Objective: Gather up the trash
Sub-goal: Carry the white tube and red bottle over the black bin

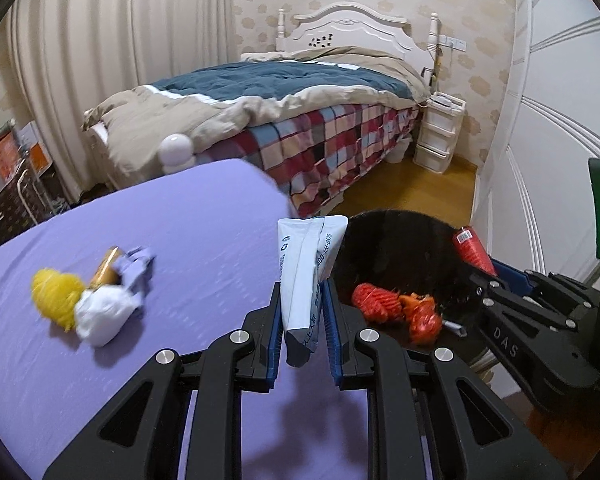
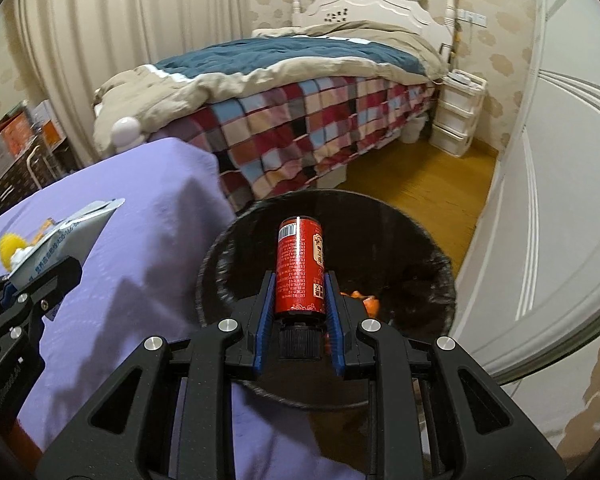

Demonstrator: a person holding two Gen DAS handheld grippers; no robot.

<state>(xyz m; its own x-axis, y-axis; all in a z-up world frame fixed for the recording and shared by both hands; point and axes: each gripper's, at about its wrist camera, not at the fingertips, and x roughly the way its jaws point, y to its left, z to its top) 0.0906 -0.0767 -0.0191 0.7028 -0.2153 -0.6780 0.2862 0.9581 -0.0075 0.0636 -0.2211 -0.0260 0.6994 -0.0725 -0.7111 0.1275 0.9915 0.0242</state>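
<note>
Right wrist: right gripper [image 2: 300, 300] clamps red bottle [image 2: 300, 266] over bin [image 2: 444, 272].

"DAS" on right tongs [image 1: 512, 276]; "400-166-5875" partly legible on pouch [image 1: 306, 264].
</note>
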